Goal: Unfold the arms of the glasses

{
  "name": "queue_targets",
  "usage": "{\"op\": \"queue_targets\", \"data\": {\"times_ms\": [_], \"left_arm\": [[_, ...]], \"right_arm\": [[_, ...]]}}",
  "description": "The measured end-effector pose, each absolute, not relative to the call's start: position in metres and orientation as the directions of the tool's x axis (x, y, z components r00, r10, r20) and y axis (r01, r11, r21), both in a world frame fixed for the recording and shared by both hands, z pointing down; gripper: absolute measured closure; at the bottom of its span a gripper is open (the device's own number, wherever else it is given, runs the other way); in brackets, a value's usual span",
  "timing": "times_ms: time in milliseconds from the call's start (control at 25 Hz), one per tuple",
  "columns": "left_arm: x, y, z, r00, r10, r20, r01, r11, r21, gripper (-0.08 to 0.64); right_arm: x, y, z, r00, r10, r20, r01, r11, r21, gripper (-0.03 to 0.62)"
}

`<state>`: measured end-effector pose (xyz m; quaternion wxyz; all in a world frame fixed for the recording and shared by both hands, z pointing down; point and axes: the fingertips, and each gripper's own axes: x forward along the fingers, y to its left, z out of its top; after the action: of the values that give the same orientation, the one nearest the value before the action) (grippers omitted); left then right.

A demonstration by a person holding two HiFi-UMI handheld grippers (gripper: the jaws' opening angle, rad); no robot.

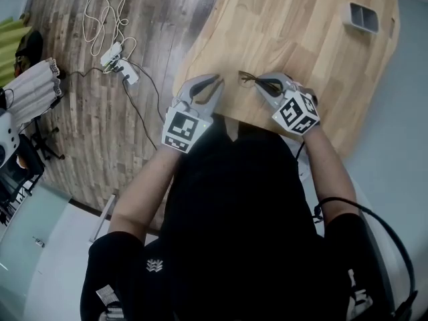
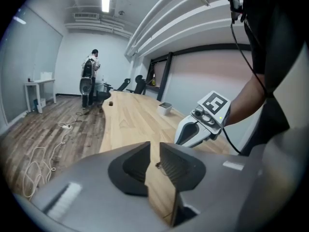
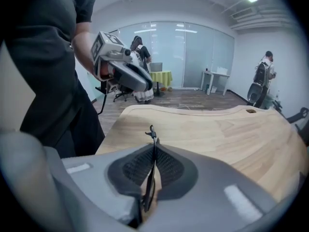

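The glasses (image 1: 246, 78) are thin and dark-framed, lying near the front edge of the wooden table (image 1: 301, 39). My right gripper (image 1: 259, 82) is shut on them. In the right gripper view a thin dark part of the glasses (image 3: 152, 132) stands upright between the pads (image 3: 166, 166) and sticks out past the tips. My left gripper (image 1: 217, 80) hovers just left of the glasses over the table edge. Its jaws stand a narrow gap apart in the left gripper view (image 2: 154, 151), with nothing between them. A small bit of the glasses (image 2: 157, 165) shows through that gap.
A small grey box (image 1: 363, 17) stands on the table's far right. A white power strip with looped cables (image 1: 119, 62) lies on the wooden floor at the left. A person (image 2: 90, 79) stands far off by office chairs; another (image 3: 263, 81) by a desk.
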<state>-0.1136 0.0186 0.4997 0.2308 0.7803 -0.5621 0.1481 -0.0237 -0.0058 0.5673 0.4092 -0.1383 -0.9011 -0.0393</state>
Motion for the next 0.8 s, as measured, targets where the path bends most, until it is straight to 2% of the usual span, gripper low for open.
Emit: {"op": "queue_targets", "data": {"times_ms": [80,120,240,560,800], "left_arm": [[-0.098,0.013,0.5,0.387,-0.795,0.468,-0.922,-0.321,0.218,0.415],[-0.091,0.01,0.501,0.414,-0.785,0.461,-0.91,-0.347,0.226,0.386],[-0.068,0.002,0.51,0.492,-0.739,0.461,-0.871,-0.411,0.271,0.351],[-0.009,-0.015,0.525,0.678,-0.597,0.428,-0.735,-0.556,0.388,0.33],[0.007,-0.017,0.524,0.729,-0.547,0.411,-0.684,-0.589,0.43,0.33]], "right_arm": [[-0.022,-0.01,0.559,-0.67,0.203,0.714,0.239,0.97,-0.051,0.58],[-0.021,-0.012,0.555,-0.691,0.196,0.696,0.22,0.974,-0.057,0.58],[-0.016,-0.017,0.547,-0.733,0.171,0.659,0.182,0.982,-0.052,0.58],[-0.001,-0.02,0.534,-0.817,0.128,0.563,0.141,0.99,-0.021,0.58],[0.006,-0.022,0.534,-0.831,0.107,0.547,0.118,0.993,-0.015,0.58]]}}
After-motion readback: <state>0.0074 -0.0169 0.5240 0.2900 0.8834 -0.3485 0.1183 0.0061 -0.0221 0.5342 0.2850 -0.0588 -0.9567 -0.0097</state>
